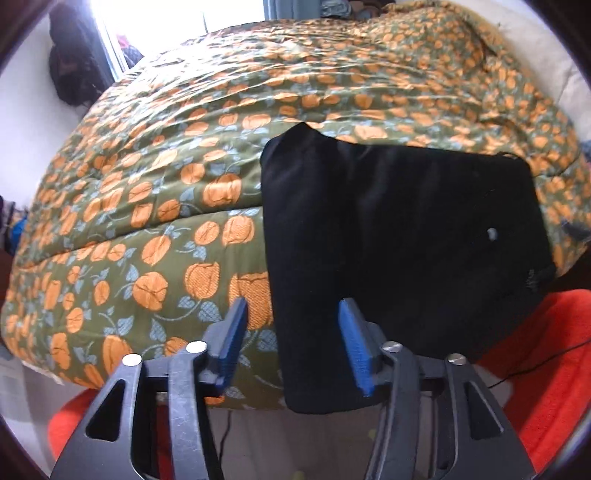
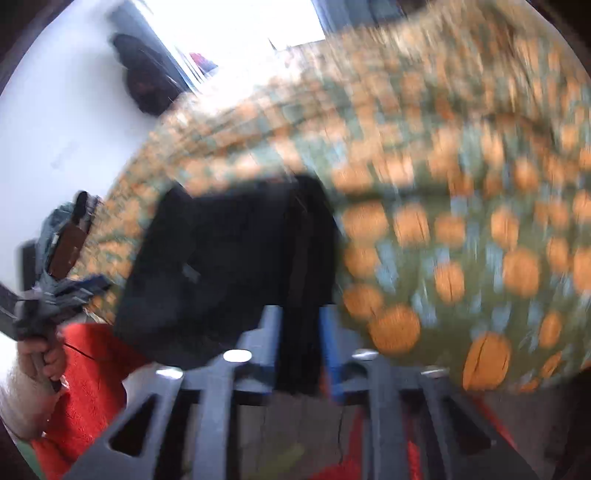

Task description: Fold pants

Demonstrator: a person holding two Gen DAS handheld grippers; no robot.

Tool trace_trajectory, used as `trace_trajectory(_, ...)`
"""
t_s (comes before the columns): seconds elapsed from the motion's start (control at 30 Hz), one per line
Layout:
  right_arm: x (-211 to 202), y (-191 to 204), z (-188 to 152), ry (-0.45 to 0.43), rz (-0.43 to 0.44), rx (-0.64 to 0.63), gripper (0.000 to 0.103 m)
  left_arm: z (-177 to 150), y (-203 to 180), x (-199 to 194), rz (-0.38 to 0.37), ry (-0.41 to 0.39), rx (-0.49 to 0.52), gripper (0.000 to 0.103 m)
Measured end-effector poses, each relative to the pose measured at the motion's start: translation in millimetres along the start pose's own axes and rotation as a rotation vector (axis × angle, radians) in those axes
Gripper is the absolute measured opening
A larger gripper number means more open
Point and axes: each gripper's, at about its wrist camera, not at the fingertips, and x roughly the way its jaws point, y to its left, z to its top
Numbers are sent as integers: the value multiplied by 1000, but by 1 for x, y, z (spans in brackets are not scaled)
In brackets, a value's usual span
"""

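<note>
Black pants (image 1: 399,236) lie folded into a thick rectangle on a bed, atop a green quilt (image 1: 166,206) printed w/ orange pumpkin-like fruit and pale blue leaves. The bundle sits at the near edge of the bed, its lower end hanging slightly over the side. A small pale speck shows on the dark fabric toward its right part.

Left claw (image 1: 291,328) hovers at the bed's edge, blue pads (image 1: 234,332) spread wide, nothing between them. One pad is over the quilt, the other in front of the pants' near left corner; whether it touches the cloth can't be told.

Right claw (image 2: 301,347), seen in a heavily motion-blurred frame, is narrowed onto a dark fold of the pants (image 2: 236,266) that runs down between its blue pads (image 2: 328,343). The rest of the bundle spreads up and to the left of that grip.

In the right wrist view the other claw (image 2: 62,295) appears at far left, held by a bare hand (image 2: 44,360) next to a white sleeve. Red-orange fabric (image 1: 546,369) lies below the bed's edge in both views. Bright window light (image 1: 166,22) washes out the background; a dark garment (image 1: 74,62) hangs on the white wall beside it.
</note>
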Motion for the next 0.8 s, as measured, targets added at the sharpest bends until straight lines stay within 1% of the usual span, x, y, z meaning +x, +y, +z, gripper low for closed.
trace_trajectory(0.03, -9, 12, 5, -52, 22, -38, 51, 0, -2, 2, 18, 2, 4, 58)
trace_trajectory(0.07, -13, 24, 8, -83, 40, -73, 57, 1, -4, 5, 35, 7, 9, 58)
trace_trajectory(0.13, -13, 44, 12, -104, 64, -142, 57, 1, -6, 9, 57, 21, 9, 58)
trace_trajectory(0.2, 2, 56, 14, -81, 67, -175, 57, 2, -8, 11, 65, 29, 12, 58)
trace_trajectory(0.27, 22, 55, 13, -49, 85, -163, 56, 1, -11, 12, 76, 35, 21, 59)
trace_trajectory(0.3, 31, 53, 11, -35, 79, -153, 56, 2, -11, 13, 80, 38, 26, 59)
trace_trajectory(0.33, 40, 54, 6, -4, 61, -148, 56, 1, -12, 13, 85, 41, 33, 59)
trace_trajectory(0.4, 60, 48, -2, 84, -2, -139, 56, 1, -14, 15, 90, 49, 41, 59)
trace_trajectory(0.43, 63, 45, -5, 98, -13, -132, 56, 1, -14, 16, 91, 53, 43, 59)
trace_trajectory(0.5, 54, 40, -6, 75, 15, -97, 56, 1, -10, 15, 88, 55, 43, 60)
trace_trajectory(0.53, 45, 34, -3, 58, 50, -59, 58, 2, -7, 15, 85, 54, 40, 61)
trace_trajectory(0.57, 38, 26, -1, 53, 76, -22, 66, 4, 0, 13, 77, 50, 26, 65)
trace_trajectory(0.6, 32, 15, 2, 41, 96, 27, 74, 5, 8, 13, 64, 47, 8, 73)
trace_trajectory(0.63, 25, -3, 5, 35, 114, 92, 76, 7, 19, 14, 36, 47, -19, 80)
trace_trajectory(0.67, 25, -14, 5, 44, 127, 138, 76, 9, 34, 17, -8, 55, -63, 83)
trace_trajectory(0.7, 26, -33, 4, 80, 160, 207, 76, 10, 44, 23, -43, 71, -96, 86)
trace_trajectory(0.77, 35, -53, -2, 159, 251, 290, 76, 12, 62, 41, -152, 139, -162, 86)
trace_trajectory(0.8, 43, -58, -4, 197, 279, 306, 76, 13, 65, 50, -187, 171, -177, 85)
